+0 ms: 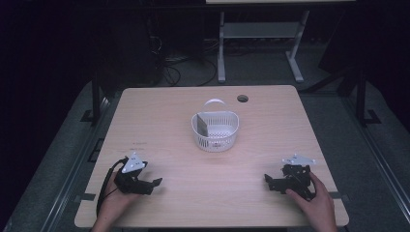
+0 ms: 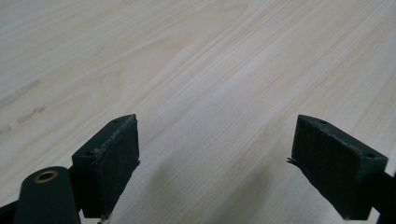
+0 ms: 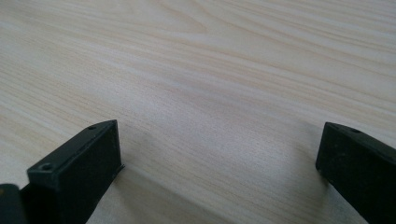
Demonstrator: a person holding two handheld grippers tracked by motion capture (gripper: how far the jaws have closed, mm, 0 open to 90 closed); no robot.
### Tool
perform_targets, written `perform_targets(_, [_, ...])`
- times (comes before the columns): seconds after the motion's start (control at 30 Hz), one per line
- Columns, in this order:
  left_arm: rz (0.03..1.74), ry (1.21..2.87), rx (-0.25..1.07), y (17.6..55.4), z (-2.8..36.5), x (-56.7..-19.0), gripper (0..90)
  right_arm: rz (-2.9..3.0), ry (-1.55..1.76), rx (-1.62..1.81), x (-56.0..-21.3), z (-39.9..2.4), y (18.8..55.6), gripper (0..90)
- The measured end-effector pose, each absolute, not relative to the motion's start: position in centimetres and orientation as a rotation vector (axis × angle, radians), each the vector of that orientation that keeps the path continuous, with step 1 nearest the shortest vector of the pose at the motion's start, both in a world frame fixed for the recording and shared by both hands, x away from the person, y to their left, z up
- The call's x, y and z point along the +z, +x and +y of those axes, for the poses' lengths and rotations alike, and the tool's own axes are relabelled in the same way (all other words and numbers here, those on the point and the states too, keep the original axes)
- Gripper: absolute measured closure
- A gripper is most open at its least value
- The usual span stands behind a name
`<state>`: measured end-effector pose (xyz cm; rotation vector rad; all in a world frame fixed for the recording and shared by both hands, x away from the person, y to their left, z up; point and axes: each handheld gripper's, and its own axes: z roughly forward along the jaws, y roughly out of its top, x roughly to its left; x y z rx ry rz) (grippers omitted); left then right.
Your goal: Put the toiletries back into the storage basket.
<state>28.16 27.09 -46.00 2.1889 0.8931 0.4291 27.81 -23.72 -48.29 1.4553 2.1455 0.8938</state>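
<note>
High view: resting at lower left, left gripper (image 1: 145, 185); at lower right, right gripper (image 1: 280, 182); sitting mid-frame, well apart from both, white basket (image 1: 215, 129) holding a grey card (image 1: 200, 125). Likely still waiting to start; next, reaching inward to the basket.

Left gripper view: spread wide, gripping nothing, facing bare table (image 2: 196, 60).

Right gripper view: likewise released over wood grain.

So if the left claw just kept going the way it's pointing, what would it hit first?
Probably just the bare table: the open left claw tilts down at the wood, nothing lying ahead. The basket sits off that line.
</note>
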Motion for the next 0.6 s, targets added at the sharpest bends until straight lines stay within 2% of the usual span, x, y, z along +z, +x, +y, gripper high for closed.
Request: perform_targets(0.6, [0.946,2.172,0.416,28.3,27.7,-47.5,12.6,2.146,1.453,0.893,-48.3,-23.7,27.8,0.0])
